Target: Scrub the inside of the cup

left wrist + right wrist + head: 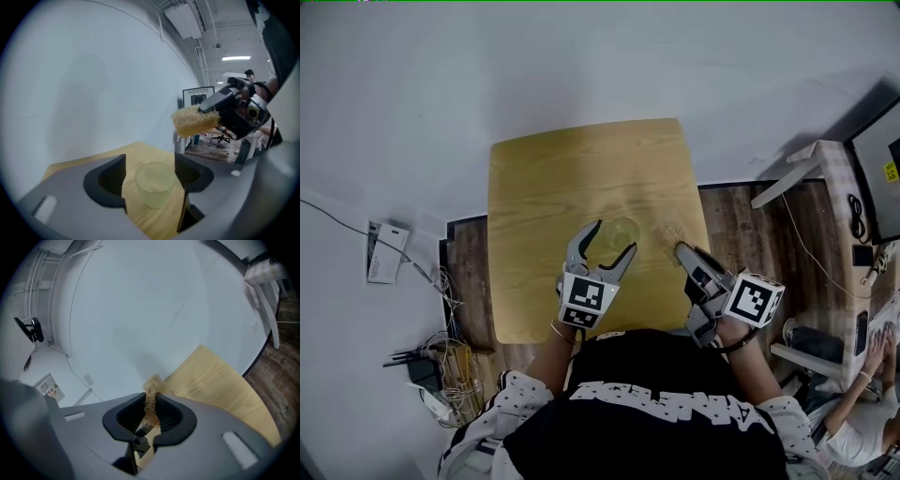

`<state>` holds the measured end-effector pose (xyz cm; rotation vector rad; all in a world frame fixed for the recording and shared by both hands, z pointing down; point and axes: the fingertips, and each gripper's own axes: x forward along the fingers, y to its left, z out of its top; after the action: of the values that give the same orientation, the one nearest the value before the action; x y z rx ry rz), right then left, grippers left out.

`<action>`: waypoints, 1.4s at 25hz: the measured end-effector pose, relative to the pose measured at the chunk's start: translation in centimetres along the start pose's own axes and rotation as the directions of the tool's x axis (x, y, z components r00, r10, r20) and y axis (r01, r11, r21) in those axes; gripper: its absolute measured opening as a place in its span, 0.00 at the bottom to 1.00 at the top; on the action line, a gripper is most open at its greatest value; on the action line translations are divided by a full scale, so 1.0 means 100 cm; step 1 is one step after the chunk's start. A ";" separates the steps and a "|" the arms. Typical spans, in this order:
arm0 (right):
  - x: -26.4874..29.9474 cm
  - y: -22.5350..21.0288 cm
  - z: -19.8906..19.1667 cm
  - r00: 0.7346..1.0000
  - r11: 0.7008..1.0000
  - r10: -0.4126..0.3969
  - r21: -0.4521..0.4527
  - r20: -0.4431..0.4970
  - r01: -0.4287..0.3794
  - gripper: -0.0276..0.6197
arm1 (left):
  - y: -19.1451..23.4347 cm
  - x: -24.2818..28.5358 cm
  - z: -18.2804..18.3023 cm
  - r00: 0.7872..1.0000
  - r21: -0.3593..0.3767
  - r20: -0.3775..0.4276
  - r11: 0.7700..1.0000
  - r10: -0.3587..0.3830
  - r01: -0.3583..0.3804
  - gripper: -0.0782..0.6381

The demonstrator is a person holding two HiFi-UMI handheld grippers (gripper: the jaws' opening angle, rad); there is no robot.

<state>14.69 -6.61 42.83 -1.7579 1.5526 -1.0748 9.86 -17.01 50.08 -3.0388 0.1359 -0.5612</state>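
Note:
A translucent plastic cup (619, 230) stands upright on the wooden table (553, 178). My left gripper (607, 246) is open around it, one jaw on each side. In the left gripper view the cup (153, 183) sits between the jaws of the left gripper (150, 161), with bare wood showing between it and the left pad. My right gripper (682, 251) hovers to the cup's right, shut on a tan loofah sponge (151, 385) that sticks out past its fingertips. From the left gripper's camera the sponge (194, 121) hangs above and to the right of the cup.
The table is small, with its near edge (581, 337) close to the person's body. A white box (382, 251) and tangled cables (431, 366) lie on the floor to the left. A white desk (834, 187) and another person (862, 412) are to the right.

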 end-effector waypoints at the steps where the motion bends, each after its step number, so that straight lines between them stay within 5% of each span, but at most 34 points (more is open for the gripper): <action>1: 0.001 0.001 0.001 1.000 1.000 0.004 -0.007 0.000 -0.004 0.16 | 0.002 -0.002 0.005 1.000 -0.003 0.011 1.000 0.013 -0.013 0.56; 9: 0.003 -0.008 0.010 1.000 1.000 0.005 -0.025 0.002 -0.005 0.16 | 0.016 -0.021 0.045 0.992 -0.006 0.076 0.995 0.104 -0.104 0.32; 16: 0.006 -0.009 0.016 1.000 0.989 -0.017 -0.149 -0.009 0.016 0.16 | 0.020 -0.032 0.057 0.987 0.037 0.075 0.989 0.140 -0.143 0.11; 35: 0.009 0.001 0.016 0.998 0.964 0.024 -0.262 -0.060 -0.039 0.15 | 0.022 -0.040 0.062 0.981 -0.003 0.061 0.982 0.186 -0.186 0.11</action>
<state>16.01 -7.69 42.06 -1.8814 1.8225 -0.9439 8.23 -18.58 42.71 -2.9922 0.4118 -0.4530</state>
